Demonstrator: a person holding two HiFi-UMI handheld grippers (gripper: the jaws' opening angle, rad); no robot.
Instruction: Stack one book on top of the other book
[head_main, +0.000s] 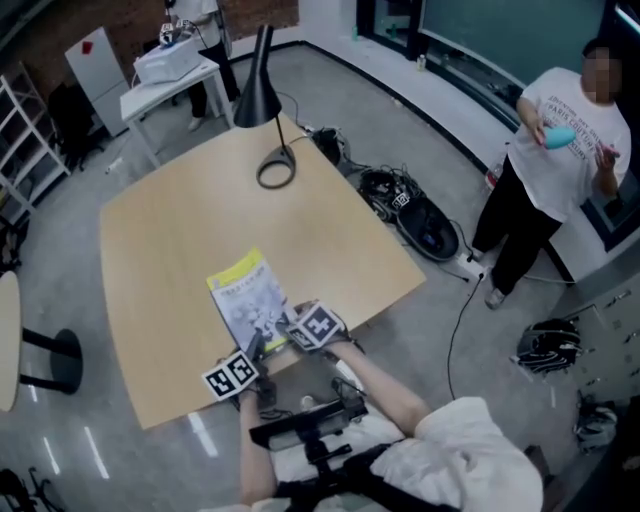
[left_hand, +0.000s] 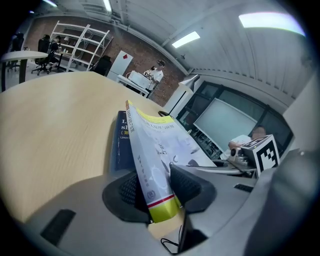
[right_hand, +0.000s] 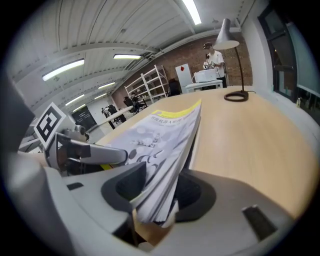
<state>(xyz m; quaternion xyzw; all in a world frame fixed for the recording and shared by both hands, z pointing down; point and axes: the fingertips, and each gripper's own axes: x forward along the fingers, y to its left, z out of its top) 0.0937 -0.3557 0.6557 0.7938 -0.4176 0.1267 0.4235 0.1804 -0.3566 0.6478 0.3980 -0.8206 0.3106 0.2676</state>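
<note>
A white-and-yellow book (head_main: 250, 298) lies near the front edge of the wooden table (head_main: 170, 250). In the left gripper view this book (left_hand: 156, 145) rests on a dark blue book (left_hand: 121, 142), which the head view hides. My left gripper (head_main: 256, 350) is shut on the top book's near left corner, and both pads press it (left_hand: 155, 189). My right gripper (head_main: 291, 336) is at the near right corner. Its jaws (right_hand: 160, 192) stand open, with the fanned page edges of the book (right_hand: 162, 132) loose between them.
A black desk lamp (head_main: 262, 90) stands at the table's far edge with its ring base (head_main: 276, 172) on the top. A person (head_main: 555, 160) stands to the right on the floor. Cables and a dark bag (head_main: 425, 222) lie beside the table. A white table (head_main: 170, 72) is at the back left.
</note>
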